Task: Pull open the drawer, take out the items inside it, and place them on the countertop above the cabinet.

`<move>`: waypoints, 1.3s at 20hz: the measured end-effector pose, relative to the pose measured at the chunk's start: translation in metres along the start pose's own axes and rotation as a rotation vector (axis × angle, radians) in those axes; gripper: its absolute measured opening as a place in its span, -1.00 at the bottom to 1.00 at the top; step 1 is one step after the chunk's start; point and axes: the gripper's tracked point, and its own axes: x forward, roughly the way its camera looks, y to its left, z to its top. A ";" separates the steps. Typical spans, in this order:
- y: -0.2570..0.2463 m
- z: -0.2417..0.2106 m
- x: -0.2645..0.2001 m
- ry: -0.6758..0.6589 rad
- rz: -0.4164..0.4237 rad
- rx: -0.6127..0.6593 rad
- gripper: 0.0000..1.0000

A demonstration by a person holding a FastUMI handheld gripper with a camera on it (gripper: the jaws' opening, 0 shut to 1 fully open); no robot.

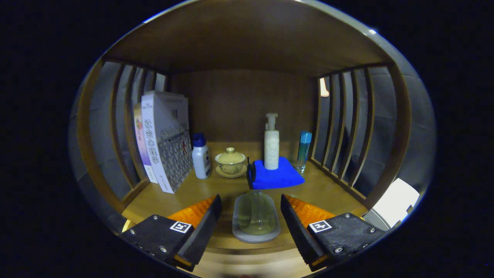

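Wooden countertop (216, 193) bears a dish (256, 218) between the spread gripper (251, 216) fingers.

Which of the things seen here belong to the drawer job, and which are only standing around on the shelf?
Belonging to the job:
- gripper, fingers open
- clear bottle lying in a grey tray between the fingers
- wooden countertop

Only standing around, beyond the fingers:
- books
- white bottle with blue cap
- lidded teacup
- pump bottle on a blue cloth
- blue tube

Dim, warm light reaches the wooden shelf (231, 189) perhaps from the front, its recess shadowed, while fisheye bending curves the side slats (339, 127) and the near edge blurs.
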 end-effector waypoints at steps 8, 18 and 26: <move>-0.012 0.007 -0.089 -0.148 -0.061 -0.012 0.89; -0.006 -0.014 -0.162 -0.210 -0.097 -0.089 0.89; 0.001 -0.071 -0.193 -0.222 -0.081 -0.066 0.89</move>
